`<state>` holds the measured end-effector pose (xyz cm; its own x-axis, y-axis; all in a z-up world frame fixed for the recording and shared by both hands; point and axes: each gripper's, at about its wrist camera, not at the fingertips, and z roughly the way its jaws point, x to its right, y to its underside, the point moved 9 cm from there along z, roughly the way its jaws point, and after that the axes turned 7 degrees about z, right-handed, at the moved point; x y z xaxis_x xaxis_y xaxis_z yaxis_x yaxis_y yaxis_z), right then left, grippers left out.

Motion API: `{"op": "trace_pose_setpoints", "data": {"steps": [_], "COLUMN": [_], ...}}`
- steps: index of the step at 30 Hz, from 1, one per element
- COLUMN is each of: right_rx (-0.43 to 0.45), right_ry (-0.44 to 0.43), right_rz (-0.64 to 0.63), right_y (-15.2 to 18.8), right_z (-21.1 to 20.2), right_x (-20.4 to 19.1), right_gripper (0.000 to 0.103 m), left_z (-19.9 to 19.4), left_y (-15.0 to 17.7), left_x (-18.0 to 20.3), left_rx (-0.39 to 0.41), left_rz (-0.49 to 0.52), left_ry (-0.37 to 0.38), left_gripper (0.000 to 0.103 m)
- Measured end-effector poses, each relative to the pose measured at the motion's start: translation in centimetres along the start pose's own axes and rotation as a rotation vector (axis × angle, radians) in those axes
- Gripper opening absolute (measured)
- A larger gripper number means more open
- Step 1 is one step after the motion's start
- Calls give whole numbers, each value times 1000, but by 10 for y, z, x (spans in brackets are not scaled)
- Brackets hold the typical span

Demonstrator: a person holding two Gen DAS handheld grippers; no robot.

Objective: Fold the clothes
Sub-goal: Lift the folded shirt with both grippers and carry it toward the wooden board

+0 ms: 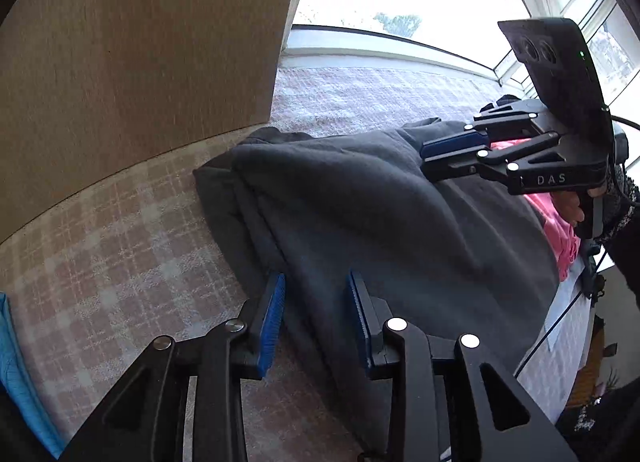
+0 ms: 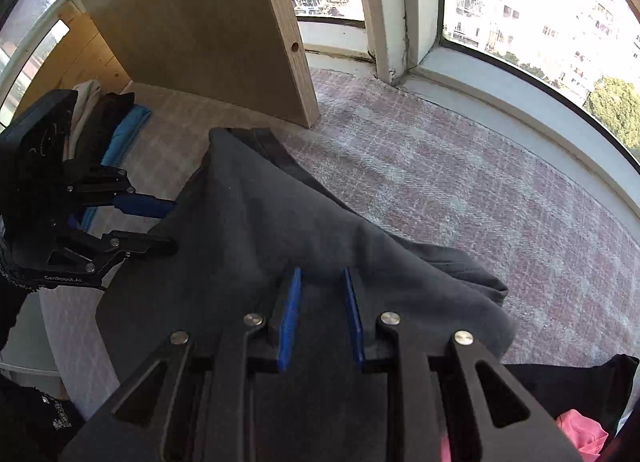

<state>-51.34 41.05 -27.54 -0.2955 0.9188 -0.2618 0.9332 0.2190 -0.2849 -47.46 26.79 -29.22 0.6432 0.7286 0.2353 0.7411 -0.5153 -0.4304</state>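
Both my grippers, left [image 1: 316, 314] and right [image 2: 320, 310], open over dark grey soft cloth [image 1: 360, 198]; pink cloth [image 1: 560, 230] half hidden; grey one's long way unclear.

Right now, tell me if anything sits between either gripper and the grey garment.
Nothing visible does. The left gripper has its open fingers straddling the grey garment near its edge, and the right gripper is directly over the same cloth, also open. The pink garment lies off to the side.

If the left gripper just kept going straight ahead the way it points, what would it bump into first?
Most likely the dark grey garment: the left gripper is open with that cloth right between and ahead of its fingers. Depth is hard to judge.
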Motion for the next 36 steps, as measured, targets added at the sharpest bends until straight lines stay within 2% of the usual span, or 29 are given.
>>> {"op": "trace_pose_setpoints", "data": {"steps": [2,6,9,14,16,17,20,23,24,27,30,31,35,36], "right_rx": [29,153,128,99,59,82,78,182,222,251,220,197,105,94], "right_ry": [8,-70,-20,29,17,8,-36,-96,-75,-15,70,61,28,13], "right_rz": [26,-72,-174,-233,-194,-189,-137,-94,-49,115,269,295,307,301], "right_y": [-8,-21,-27,-43,-49,-54,-61,-55,-52,-29,-6,0,17,16], "right_z": [-5,-38,-17,29,51,53,38,-23,-44,-86,-96,-94,-73,-65], "right_x": [-1,-46,-76,-97,-96,-97,-97,-87,-74,-10,54,65,79,80], "right_gripper": [22,22,22,19,20,19,19,19,19,23,24,24,24,24], "left_z": [-4,-16,-20,-24,-20,-18,-27,-39,-43,-43,-33,-24,19,22], "left_y": [2,9,13,18,21,23,22,13,7,-22,-40,-44,-44,-41], "left_x": [0,-1,3,3,3,2,-1,-2,-1,6,14,18,4,1], "left_rx": [17,52,62,81,70,64,57,65,73,111,122,113,18,22], "left_rz": [-15,-38,-37,-56,-60,-62,-46,-7,8,37,81,105,159,168], "left_ry": [15,37,33,46,37,33,-22,-80,-83,-72,-32,-24,-178,-194], "left_gripper": [12,5,3,3,3,3,6,3,3,5,7,8,10,10]}}
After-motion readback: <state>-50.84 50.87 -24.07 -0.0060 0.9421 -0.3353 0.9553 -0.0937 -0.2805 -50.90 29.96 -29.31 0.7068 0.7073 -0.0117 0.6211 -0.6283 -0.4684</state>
